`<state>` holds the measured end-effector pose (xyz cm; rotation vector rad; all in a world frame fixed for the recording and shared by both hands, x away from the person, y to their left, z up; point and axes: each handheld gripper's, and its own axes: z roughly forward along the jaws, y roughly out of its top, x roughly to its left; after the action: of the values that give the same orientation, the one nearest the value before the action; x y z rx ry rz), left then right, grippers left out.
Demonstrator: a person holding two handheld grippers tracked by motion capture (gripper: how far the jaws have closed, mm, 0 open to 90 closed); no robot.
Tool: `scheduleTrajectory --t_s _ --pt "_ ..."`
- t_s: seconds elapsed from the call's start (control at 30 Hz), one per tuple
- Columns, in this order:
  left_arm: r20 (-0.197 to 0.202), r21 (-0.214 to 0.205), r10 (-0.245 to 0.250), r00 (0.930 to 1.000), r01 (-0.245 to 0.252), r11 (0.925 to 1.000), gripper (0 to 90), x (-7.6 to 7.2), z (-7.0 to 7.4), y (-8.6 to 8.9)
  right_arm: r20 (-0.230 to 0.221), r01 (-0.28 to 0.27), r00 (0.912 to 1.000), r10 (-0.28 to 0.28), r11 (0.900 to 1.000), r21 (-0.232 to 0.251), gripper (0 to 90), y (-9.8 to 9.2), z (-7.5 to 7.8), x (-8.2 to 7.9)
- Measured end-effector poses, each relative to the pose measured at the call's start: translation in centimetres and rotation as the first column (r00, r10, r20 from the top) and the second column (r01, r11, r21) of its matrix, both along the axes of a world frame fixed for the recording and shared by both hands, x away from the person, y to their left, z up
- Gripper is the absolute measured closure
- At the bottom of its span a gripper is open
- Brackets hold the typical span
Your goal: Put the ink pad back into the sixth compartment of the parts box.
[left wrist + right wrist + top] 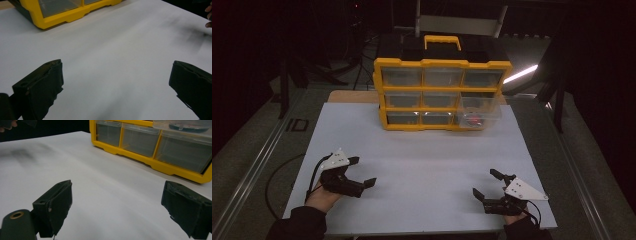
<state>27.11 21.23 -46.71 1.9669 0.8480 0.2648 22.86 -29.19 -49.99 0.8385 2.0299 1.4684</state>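
We take the yellow drawer cabinet (442,95) as our landmark: it stands at the far edge of the white table (422,165), a three-by-three grid of clear plastic drawers in a yellow moulded frame with a black top and a yellow carry handle. Its pulled-out drawer (478,111), in the right column, juts toward us from the cabinet's front and holds something small, dark and reddish that we cannot make out. We judge the work barely begun or just paused: that drawer stands out, the other drawers sit flush. Well in front of the cabinet, near the table's close edge, our left gripper (361,172) and right gripper (487,182) rest wide apart, each with its blocky matte-black jaws spread wide and holding nothing.
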Motion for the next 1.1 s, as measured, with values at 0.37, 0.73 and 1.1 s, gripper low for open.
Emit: scheduleTrajectory --t_s 0.37,0.73,1.1 --pt "0.006 -0.015 0.059 0.9982 -0.059 0.9981 0.2 -1.6 -1.1 1.4 -0.001 0.000 1.0000 0.000 1.0000 0.000 9.9 0.0 0.0 0.0" --pt "-0.005 -0.035 0.131 0.9914 -0.131 0.9908 0.2 -2.5 -3.4 1.9 0.000 -0.008 1.0000 0.008 0.9999 -0.007 9.9 0.1 0.0 0.0" --pt "0.023 0.039 0.194 0.9807 -0.195 0.9801 0.2 -2.8 -4.4 0.8 0.004 -0.008 1.0000 0.008 1.0000 -0.005 9.9 0.1 0.0 0.0"
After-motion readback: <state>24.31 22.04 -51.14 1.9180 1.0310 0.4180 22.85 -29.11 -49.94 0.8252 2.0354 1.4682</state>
